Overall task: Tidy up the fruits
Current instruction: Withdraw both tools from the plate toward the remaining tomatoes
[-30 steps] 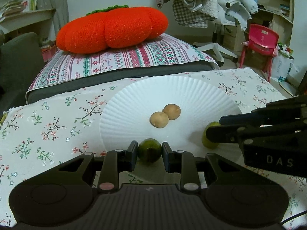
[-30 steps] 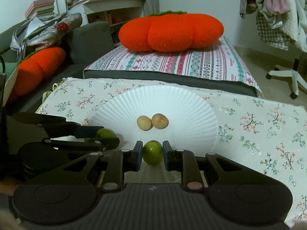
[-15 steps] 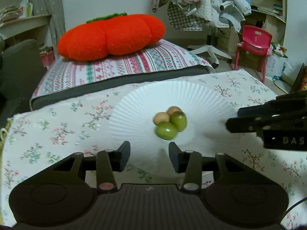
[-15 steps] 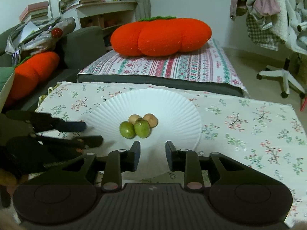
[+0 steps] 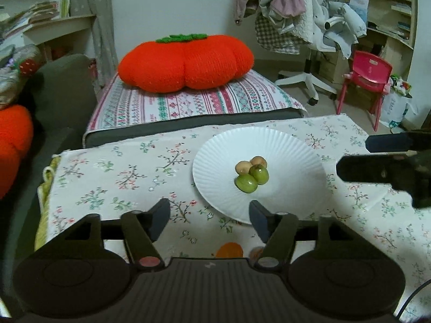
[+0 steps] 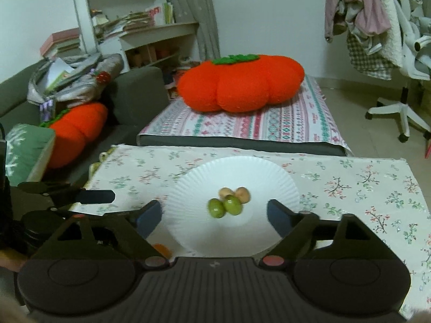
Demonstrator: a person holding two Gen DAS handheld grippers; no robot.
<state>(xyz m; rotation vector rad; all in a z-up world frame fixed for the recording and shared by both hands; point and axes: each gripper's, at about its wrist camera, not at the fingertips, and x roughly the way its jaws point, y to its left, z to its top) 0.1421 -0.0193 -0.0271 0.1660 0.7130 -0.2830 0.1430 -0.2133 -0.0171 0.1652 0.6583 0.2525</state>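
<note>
Four small fruits sit clustered at the centre of the white paper plate [image 5: 215,158]: two green fruits [image 5: 246,183] nearer the tools and two tan fruits [image 5: 243,167] behind them. All four appear to touch one another. The grouping on one plate suggests the collecting step is complete for these items.

The plate rests on the floral tablecloth [image 5: 121,172]. It lies ahead and to the right of the left gripper [image 5: 209,219], and directly ahead of the right gripper [image 6: 214,216].

Left gripper: jaws spread wide, nothing between them. Right gripper: jaws spread wide, nothing between them; seen through the gap, the fruits lie beyond the fingertips, not within them. Both tools are held back from the cluster, which keeps the pile undisturbed.

An orange object [image 5: 229,250] lies on the cloth below the left gripper, partly hidden by its body; its identity cannot be confirmed. If it is fruit, it is likely the next item to collect.

Beyond the table, a large orange pumpkin cushion [image 5: 186,63] rests on a striped mattress [image 5: 194,102].
</note>
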